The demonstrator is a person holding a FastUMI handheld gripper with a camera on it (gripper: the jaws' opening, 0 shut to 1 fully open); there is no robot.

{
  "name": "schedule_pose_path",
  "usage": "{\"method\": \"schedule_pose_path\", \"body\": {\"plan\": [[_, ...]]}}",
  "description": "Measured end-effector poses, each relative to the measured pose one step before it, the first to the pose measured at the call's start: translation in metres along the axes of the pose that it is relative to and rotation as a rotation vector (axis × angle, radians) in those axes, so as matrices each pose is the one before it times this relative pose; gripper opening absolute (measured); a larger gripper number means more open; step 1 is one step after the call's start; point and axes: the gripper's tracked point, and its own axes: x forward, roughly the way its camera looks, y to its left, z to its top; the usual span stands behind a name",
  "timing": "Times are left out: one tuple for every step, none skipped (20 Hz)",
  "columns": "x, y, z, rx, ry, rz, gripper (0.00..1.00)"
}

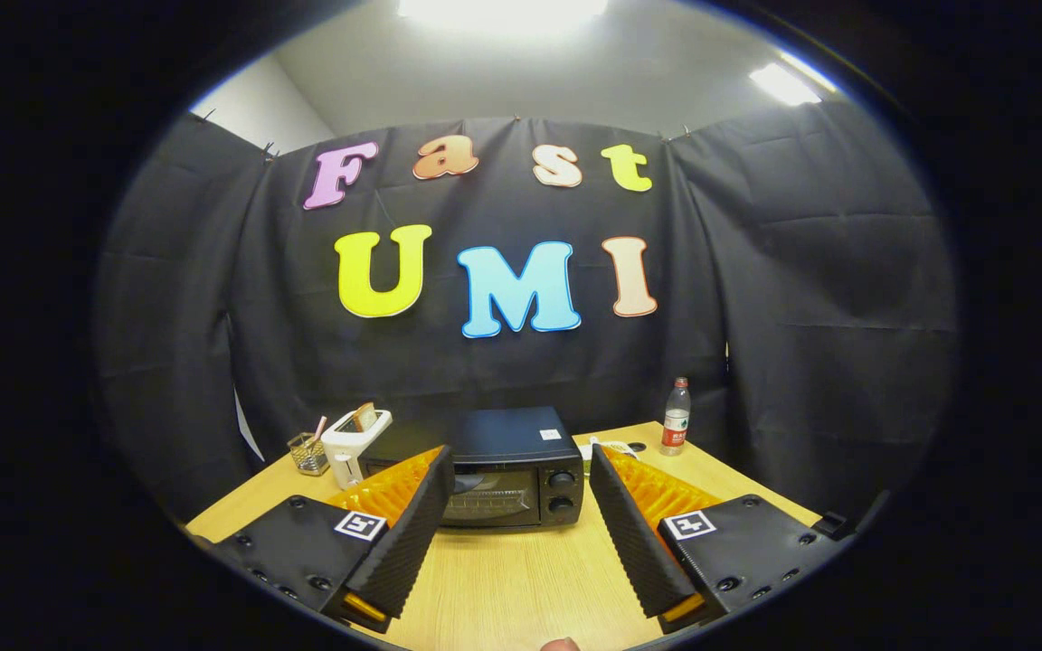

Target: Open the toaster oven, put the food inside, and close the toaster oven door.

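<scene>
Gripper view: hand-held gripper fingers spread wide, nothing between them, above the desk. Toaster oven sits on the desk just beyond the fingers, door closed. White toaster and wire basket to its left, water bottle to its right.

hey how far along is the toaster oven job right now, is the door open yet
Nothing looks done yet. The toaster oven sits on the wooden table with its door closed. The gripper is open and empty, its fingers spread either side of the oven, which lies just beyond them. Left to do: open the door, put the food inside, close the door. I cannot tell which item is the food; a white toaster stands beside the oven.
</scene>
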Motion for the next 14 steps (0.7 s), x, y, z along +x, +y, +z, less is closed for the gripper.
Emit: {"method": "schedule_pose_path", "body": {"plan": [[-0.00091, -0.00314, 0.00215, -0.00102, -0.00526, -0.00709, 0.96], [-0.00099, -0.00184, 0.00437, -0.00640, -0.01543, -0.00557, 0.96], [0.00012, -0.00070, 0.00386, -0.00595, -0.01112, -0.00459, 0.96], [-0.00075, 0.00161, 0.00235, 0.00046, -0.00594, 0.00121, 0.96], [0.00024, 0.00277, 0.00159, 0.00196, -0.00401, 0.00308, 0.96], [-0.00006, 0.00215, 0.00092, 0.00027, -0.00329, 0.00282, 0.96], [0.00119, 0.00204, 0.00024, -0.00009, 0.00004, 0.00449, 0.96], [0.00062, 0.00372, -0.00309, 0.00201, 0.01334, 0.00932, 0.96], [-0.00064, 0.00180, -0.00405, 0.00043, 0.01447, 0.00345, 0.96], [0.00056, 0.00014, -0.00029, -0.00204, 0.00268, -0.00188, 0.96], [-0.00045, 0.00015, 0.00200, -0.00360, -0.00465, -0.00111, 0.96], [-0.00066, 0.00149, 0.00105, -0.00635, -0.00693, 0.00054, 0.96], [0.00011, 0.00064, 0.00025, -0.00667, -0.00542, -0.00025, 0.96], [-0.00049, 0.00162, 0.00059, -0.00146, -0.00324, 0.00150, 0.96]]}}
